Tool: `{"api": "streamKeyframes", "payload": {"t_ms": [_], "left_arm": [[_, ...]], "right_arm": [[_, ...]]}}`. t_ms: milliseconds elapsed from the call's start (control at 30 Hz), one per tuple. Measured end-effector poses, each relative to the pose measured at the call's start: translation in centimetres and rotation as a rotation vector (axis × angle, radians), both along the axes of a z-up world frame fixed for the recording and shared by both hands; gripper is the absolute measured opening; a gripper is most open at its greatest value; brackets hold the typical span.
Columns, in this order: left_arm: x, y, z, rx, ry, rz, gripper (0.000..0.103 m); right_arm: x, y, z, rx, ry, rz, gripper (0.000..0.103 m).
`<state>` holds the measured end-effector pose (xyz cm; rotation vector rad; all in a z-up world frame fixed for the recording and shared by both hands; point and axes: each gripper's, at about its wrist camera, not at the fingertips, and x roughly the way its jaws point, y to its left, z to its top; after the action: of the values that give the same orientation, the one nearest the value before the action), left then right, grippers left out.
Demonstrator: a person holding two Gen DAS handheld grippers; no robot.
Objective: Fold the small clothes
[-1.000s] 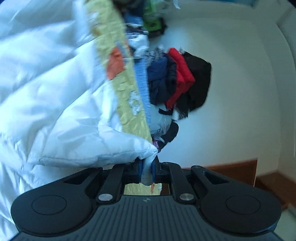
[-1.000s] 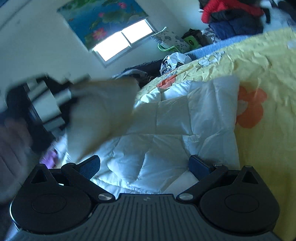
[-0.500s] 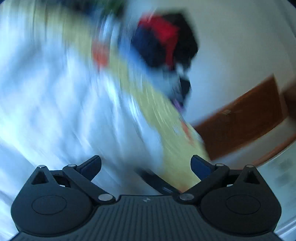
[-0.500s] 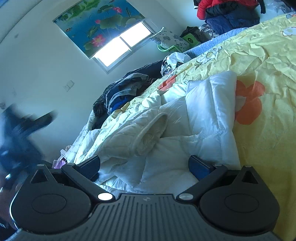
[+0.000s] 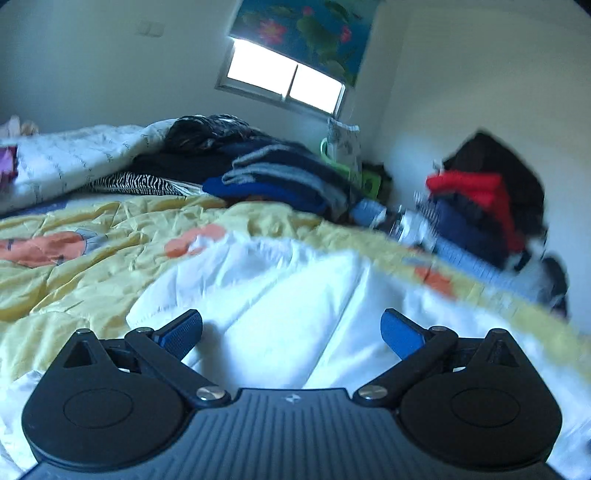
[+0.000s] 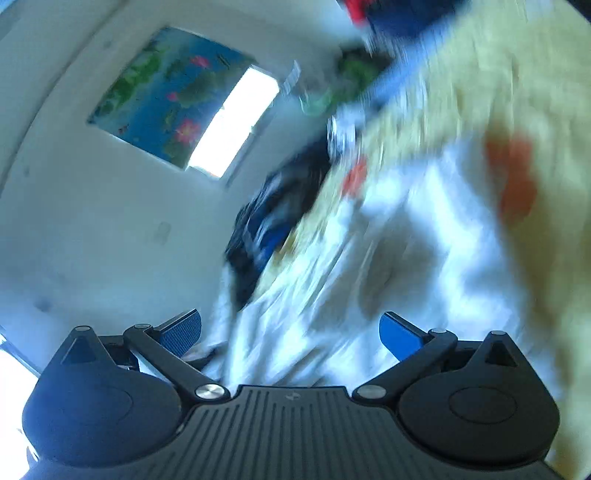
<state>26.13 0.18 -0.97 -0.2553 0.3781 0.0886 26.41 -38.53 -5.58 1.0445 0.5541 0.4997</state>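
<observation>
A yellow bedspread (image 5: 92,258) with orange flower prints covers the bed and fills most of the left wrist view; in the right wrist view it shows only as a blurred yellow sweep (image 6: 498,92) on the right. On top of it lies the white quilted garment (image 5: 280,295), puffy and creased, spread from the middle of the bedspread toward the camera; the right wrist view shows it as a smeared white mass (image 6: 388,258). Behind it, at the far edge of the bed, sits a stack of dark folded clothes (image 5: 280,177), and to the right a second pile of red, navy and black clothes (image 5: 484,199) stands against the wall. A window (image 5: 284,81) with a flowered blind (image 5: 306,26) glows above. The left gripper (image 5: 291,332) has its jaws spread wide, having just sprung apart, with nothing pinched; the white garment lies directly below and ahead of the gap, free of both blue pads (image 5: 181,332). The right gripper (image 6: 290,332) also stands wide apart, with the garment's blurred folds ahead of it and no cloth caught between the jaws.
</observation>
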Motion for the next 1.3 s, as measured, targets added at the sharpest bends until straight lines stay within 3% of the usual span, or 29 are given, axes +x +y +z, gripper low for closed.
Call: {"api": "streamKeyframes", "payload": {"t_ms": [100, 200, 267, 333, 433, 600, 700, 833, 933, 1000, 1033, 1067, 1133, 1200, 1300], "left_arm": [[0.6, -0.1, -1.3, 0.019, 0.032, -0.024, 0.103], [0.9, 0.8, -1.5, -0.031, 0.044, -0.044, 0.103], [1.2, 1.3, -1.9, -0.075, 0.053, -0.058, 0.103], [1.0, 1.6, -2.1, -0.113, 0.06, -0.061, 0.103], [1.5, 1.7, -2.2, -0.131, 0.091, -0.076, 0.103], [1.3, 1.5, -2.4, -0.141, 0.077, -0.121, 0.103], [1.1, 1.4, -2.3, -0.151, 0.062, -0.174, 0.103], [1.0, 0.9, -2.0, -0.127, 0.052, -0.232, 0.103], [0.0, -0.4, -1.2, -0.002, 0.02, -0.267, 0.103], [-1.1, -1.6, -0.5, 0.139, -0.015, -0.271, 0.103], [-1.5, -2.0, -0.2, 0.198, -0.03, -0.264, 0.103], [-1.9, -2.3, 0.0, 0.25, -0.035, -0.261, 0.103], [-2.2, -2.4, 0.7, 0.307, -0.035, -0.271, 0.103], [-2.3, -2.2, 1.3, 0.334, -0.032, -0.272, 0.103], [-0.6, -2.2, 2.6, 0.322, 0.011, -0.284, 0.103]], "right_arm": [[1.1, 1.0, -0.6, 0.036, 0.14, 0.003, 0.093], [2.6, 1.7, -0.8, 0.025, 0.203, -0.033, 0.066], [3.6, 2.2, -0.9, 0.013, 0.237, -0.056, 0.058], [4.1, 2.8, -0.8, -0.01, 0.238, -0.09, 0.039], [4.1, 3.5, -0.3, -0.082, 0.206, -0.158, 0.021], [1.5, 5.4, 4.2, -0.324, 0.013, -0.26, 0.012], [-0.2, 5.7, 5.2, -0.448, -0.031, -0.305, 0.011], [0.3, 4.4, 2.2, -0.552, 0.069, -0.324, 0.011], [0.6, 5.3, 1.1, -0.665, 0.053, -0.34, 0.011], [0.3, 7.0, 1.6, -0.823, 0.01, -0.347, 0.013], [0.4, 7.7, 1.8, -0.901, 0.0, -0.344, 0.026], [0.5, 7.9, 1.9, -0.937, 0.001, -0.331, 0.029], [-0.1, 7.8, 2.7, -0.965, -0.009, -0.33, 0.048], [-1.0, 7.2, 3.7, -0.962, -0.046, -0.368, 0.055], [-2.3, 5.9, 5.9, -0.906, -0.097, -0.45, 0.057]]}}
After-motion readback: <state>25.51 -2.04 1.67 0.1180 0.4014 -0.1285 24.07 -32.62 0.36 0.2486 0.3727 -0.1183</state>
